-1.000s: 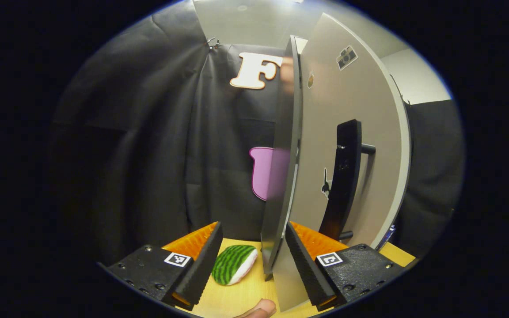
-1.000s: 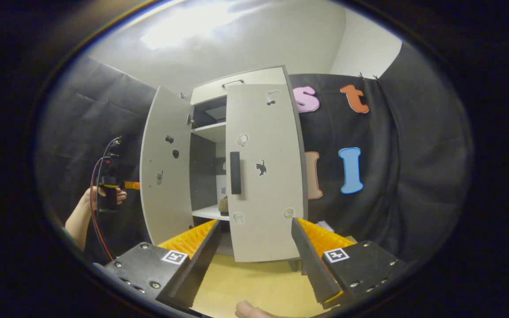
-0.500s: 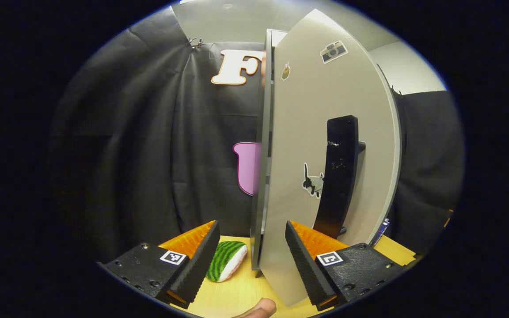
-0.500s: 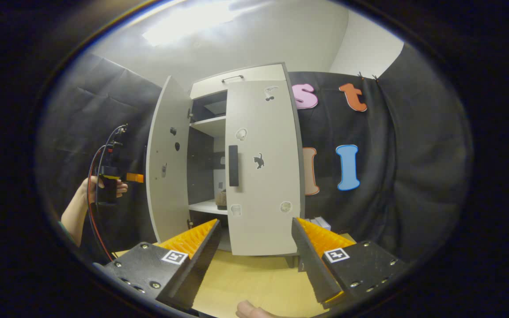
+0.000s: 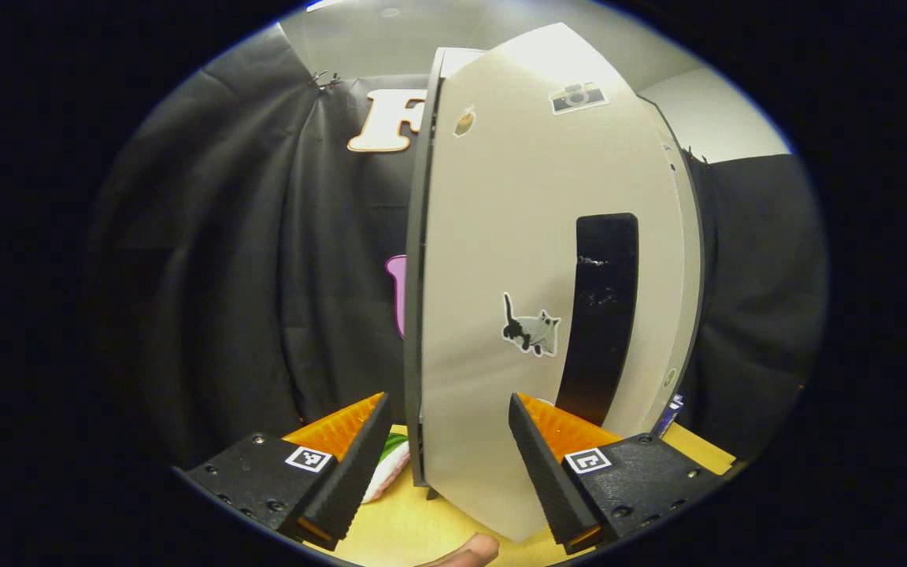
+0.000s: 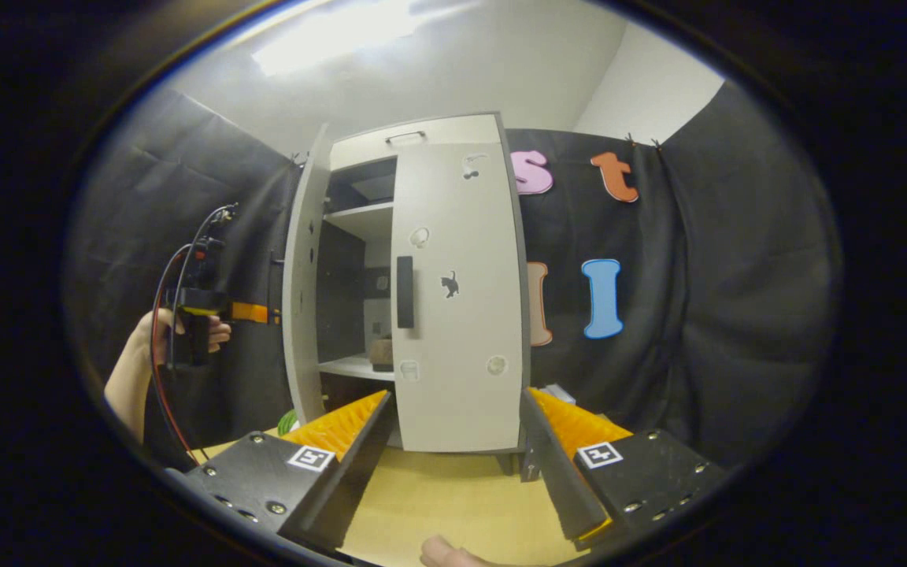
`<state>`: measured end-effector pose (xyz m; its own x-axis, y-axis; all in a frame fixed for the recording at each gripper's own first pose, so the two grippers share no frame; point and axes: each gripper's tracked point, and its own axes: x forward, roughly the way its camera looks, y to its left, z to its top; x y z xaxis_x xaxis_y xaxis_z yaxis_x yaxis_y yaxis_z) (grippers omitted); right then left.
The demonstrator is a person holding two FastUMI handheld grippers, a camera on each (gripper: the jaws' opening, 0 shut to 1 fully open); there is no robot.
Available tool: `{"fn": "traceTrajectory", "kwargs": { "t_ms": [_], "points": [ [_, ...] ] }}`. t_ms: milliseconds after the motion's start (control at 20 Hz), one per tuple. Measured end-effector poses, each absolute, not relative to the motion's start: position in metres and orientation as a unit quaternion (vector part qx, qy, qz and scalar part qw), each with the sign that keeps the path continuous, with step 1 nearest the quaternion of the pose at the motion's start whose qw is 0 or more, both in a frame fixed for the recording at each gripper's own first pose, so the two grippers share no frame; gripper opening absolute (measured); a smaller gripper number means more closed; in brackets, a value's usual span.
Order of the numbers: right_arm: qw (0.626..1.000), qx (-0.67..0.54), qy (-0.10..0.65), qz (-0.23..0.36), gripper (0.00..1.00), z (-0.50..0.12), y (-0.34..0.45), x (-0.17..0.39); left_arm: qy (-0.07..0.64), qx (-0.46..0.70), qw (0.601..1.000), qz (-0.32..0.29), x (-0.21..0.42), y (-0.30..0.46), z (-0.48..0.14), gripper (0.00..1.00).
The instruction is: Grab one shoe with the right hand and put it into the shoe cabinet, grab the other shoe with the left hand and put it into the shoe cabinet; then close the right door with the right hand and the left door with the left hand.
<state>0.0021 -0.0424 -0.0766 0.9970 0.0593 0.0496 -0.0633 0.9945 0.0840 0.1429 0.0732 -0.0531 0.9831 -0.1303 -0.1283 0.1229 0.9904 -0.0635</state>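
With the left door (image 6: 300, 276) swung partly inward and the right door (image 6: 453, 291) shut flat on the shoe cabinet (image 6: 410, 142), only a gap on the cabinet's left side remains to close. Left gripper (image 5: 446, 465) nearest, fingers apart and empty, outer face of that door directly ahead, tall black handle (image 5: 599, 315) upright. Right gripper (image 6: 453, 465) spread and empty, well back; shoe (image 6: 380, 352) on the inner shelf; watermelon toy (image 5: 379, 468) beside the hinge, clear of the swing.

The left gripper view faces the left door (image 5: 501, 260) closely; the right gripper view, farther back, shares it (image 6: 300, 291).
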Motion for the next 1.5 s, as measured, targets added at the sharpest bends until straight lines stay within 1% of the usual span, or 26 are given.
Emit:
{"fn": "traceTrajectory", "kwargs": {
  "t_ms": [50, 150, 200, 250, 350, 400, 450, 500, 600, 650, 700, 1000, 1100, 1150, 1200, 1250, 1300, 1350, 1400, 1500],
  "points": [
    [0.998, 0.049, -0.022, 0.021, 0.94, -0.078, -0.042, 0.004, 0.064, -0.032, 0.995, -0.076, 0.144, 0.06, -0.052, 0.92],
    [0.998, 0.054, -0.02, 0.006, 0.96, -0.08, -0.041, 0.007, 0.065, -0.037, 0.993, -0.086, 0.141, 0.045, -0.05, 0.93],
    [0.998, 0.059, -0.021, 0.0, 0.94, -0.078, -0.046, 0.007, 0.057, -0.034, 0.995, -0.08, 0.138, 0.043, -0.048, 0.96],
    [0.998, 0.066, -0.021, -0.001, 0.95, -0.08, -0.046, 0.009, 0.053, -0.028, 0.996, -0.069, 0.135, 0.043, -0.046, 0.98],
    [0.997, 0.073, -0.009, 0.001, 0.97, -0.087, -0.043, 0.015, 0.049, -0.013, 0.997, -0.055, 0.127, 0.04, -0.048, 0.99],
    [0.997, 0.076, -0.004, 0.002, 0.97, -0.089, -0.043, 0.017, 0.045, -0.006, 0.998, -0.053, 0.119, 0.039, -0.047, 0.98],
    [0.997, 0.078, -0.002, 0.002, 0.94, -0.09, -0.044, 0.018, 0.038, 0.001, 0.998, -0.056, 0.112, 0.036, -0.045, 0.98],
    [0.997, 0.077, -0.001, 0.001, 0.97, -0.089, -0.045, 0.018, 0.029, 0.008, 0.998, -0.051, 0.105, 0.038, -0.043, 0.99],
    [0.997, 0.074, -0.002, 0.0, 0.97, -0.088, -0.047, 0.016, 0.024, 0.02, 0.999, -0.032, 0.092, 0.047, -0.045, 0.98],
    [0.997, 0.072, -0.003, -0.001, 0.94, -0.087, -0.046, 0.015, 0.025, 0.021, 0.999, -0.022, 0.085, 0.05, -0.047, 0.99],
    [0.997, 0.071, -0.002, -0.001, 0.97, -0.086, -0.046, 0.015, 0.029, 0.019, 0.999, -0.018, 0.078, 0.052, -0.05, 0.98],
    [0.997, 0.08, -0.004, 0.01, 0.97, -0.077, -0.03, 0.009, 0.008, 0.006, 1.0, -0.002, 0.039, 0.058, -0.061, 0.98],
    [0.996, 0.091, -0.006, 0.017, 0.97, -0.079, -0.021, 0.003, -0.006, -0.013, 1.0, -0.007, 0.024, 0.056, -0.064, 0.99],
    [0.995, 0.097, -0.005, 0.019, 0.94, -0.08, -0.017, -0.001, -0.006, -0.023, 1.0, -0.01, 0.015, 0.054, -0.07, 0.98],
    [0.995, 0.1, -0.005, 0.024, 0.97, -0.081, -0.012, -0.004, -0.006, -0.035, 0.999, -0.007, 0.008, 0.053, -0.076, 0.98],
    [0.995, 0.099, -0.005, 0.027, 0.94, -0.081, -0.007, -0.007, -0.004, -0.047, 0.999, -0.005, 0.003, 0.051, -0.085, 0.99],
    [0.995, 0.097, -0.006, 0.027, 0.94, -0.079, -0.005, -0.01, -0.005, -0.054, 0.999, -0.005, -0.005, 0.05, -0.09, 0.99],
    [0.995, 0.092, -0.008, 0.026, 0.97, -0.077, -0.003, -0.013, -0.006, -0.057, 0.998, -0.001, -0.011, 0.05, -0.093, 0.99],
    [0.996, 0.088, -0.012, 0.025, 0.97, -0.074, -0.002, -0.016, -0.004, -0.053, 0.999, -0.001, -0.017, 0.049, -0.097, 0.96],
    [0.996, 0.081, -0.018, 0.021, 0.97, -0.071, -0.003, -0.022, -0.002, -0.038, 0.999, -0.001, -0.023, 0.049, -0.098, 0.98]
  ]
}}
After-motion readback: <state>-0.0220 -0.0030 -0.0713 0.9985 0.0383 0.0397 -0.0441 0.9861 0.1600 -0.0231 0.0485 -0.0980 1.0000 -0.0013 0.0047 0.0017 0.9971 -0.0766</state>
